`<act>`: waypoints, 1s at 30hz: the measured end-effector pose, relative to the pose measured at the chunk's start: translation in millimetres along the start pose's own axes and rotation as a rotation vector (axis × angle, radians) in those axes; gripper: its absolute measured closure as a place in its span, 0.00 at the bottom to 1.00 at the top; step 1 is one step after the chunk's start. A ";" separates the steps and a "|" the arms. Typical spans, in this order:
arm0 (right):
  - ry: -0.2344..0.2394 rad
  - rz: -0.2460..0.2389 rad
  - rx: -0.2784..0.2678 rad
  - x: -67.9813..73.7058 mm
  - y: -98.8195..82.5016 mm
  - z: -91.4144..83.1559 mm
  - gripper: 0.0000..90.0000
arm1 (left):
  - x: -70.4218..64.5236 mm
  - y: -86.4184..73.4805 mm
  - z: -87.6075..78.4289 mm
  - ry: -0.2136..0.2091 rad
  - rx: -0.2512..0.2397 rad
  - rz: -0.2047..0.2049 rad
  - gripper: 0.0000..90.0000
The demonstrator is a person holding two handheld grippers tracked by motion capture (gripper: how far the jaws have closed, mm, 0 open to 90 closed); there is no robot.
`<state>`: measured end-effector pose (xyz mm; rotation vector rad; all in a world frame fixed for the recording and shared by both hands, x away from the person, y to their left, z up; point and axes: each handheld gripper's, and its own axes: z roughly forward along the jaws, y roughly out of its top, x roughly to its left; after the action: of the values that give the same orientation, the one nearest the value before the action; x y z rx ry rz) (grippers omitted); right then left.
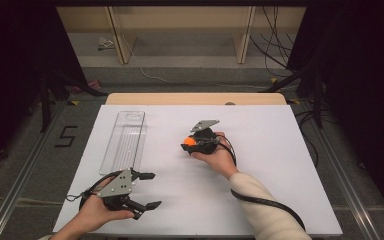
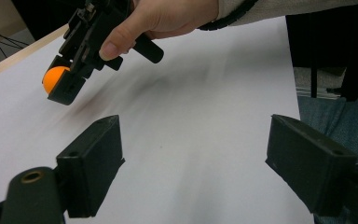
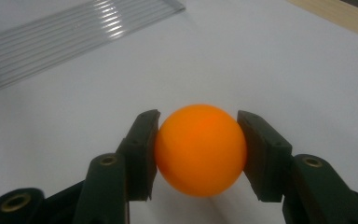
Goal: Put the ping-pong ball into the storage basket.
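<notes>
Right gripper (image 3: 198, 154) was clamped on the orange ball (image 3: 200, 148), both jaws pressed against its sides, held near the middle of the white table (image 1: 260, 190). Left gripper (image 1: 149, 190) sat at the near left edge, jaws spread wide and empty. Clear ribbed tray (image 1: 125, 137) lay beyond it, well apart from the ball.

tray (image 1: 125, 137) left on table (image 1: 280, 165), ball (image 1: 191, 142) right of it, above surface

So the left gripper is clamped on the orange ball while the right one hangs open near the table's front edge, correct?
Sides are swapped. The right gripper is clamped on the orange ball, as the right gripper view shows; the left gripper hangs open near the table's front edge.
</notes>
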<state>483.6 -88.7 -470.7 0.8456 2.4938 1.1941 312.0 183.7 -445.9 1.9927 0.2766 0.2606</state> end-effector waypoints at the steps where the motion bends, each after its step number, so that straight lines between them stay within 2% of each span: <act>1: 0.002 -0.005 -0.006 1.0 1.4 -1.3 0.57 | 0.0 0.0 0.0 0.000 0.000 0.000 0.20; 30: 0.026 -0.029 -0.052 15.5 16.0 -11.9 0.57 | -0.3 0.2 0.2 -0.001 0.003 0.003 0.20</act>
<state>472.1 -79.0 -450.4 0.7823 2.4755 1.2622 311.8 183.3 -445.8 1.9965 0.2741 0.2615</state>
